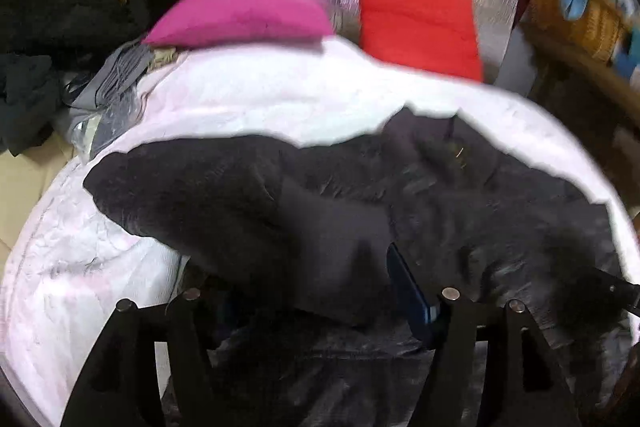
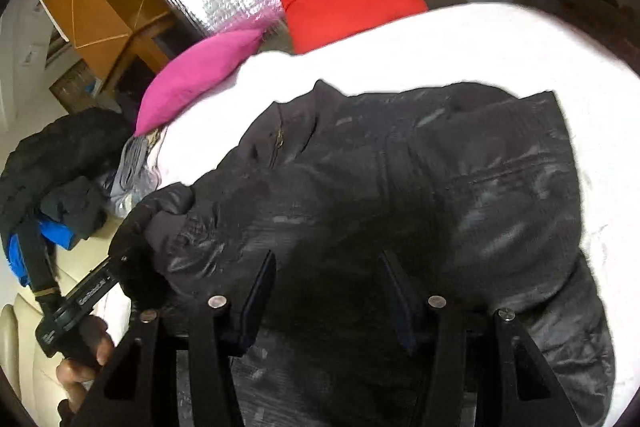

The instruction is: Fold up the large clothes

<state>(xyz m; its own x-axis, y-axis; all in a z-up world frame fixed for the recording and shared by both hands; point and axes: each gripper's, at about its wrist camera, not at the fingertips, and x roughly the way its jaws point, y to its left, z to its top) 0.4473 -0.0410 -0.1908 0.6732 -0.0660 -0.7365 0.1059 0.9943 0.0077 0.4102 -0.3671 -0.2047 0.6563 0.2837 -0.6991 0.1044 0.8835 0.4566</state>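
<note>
Here both grippers tilt down over the black jacket point(image 2: 400, 167) spread on the pale bed cover point(image 2: 400, 43). The left gripper point(image 1: 316, 291) has the sleeve cuff bunched between part-open jaws; its left finger is buried. The right gripper point(image 2: 328, 267) stands part-open over dark fabric; whether it grips is unclear.
</note>
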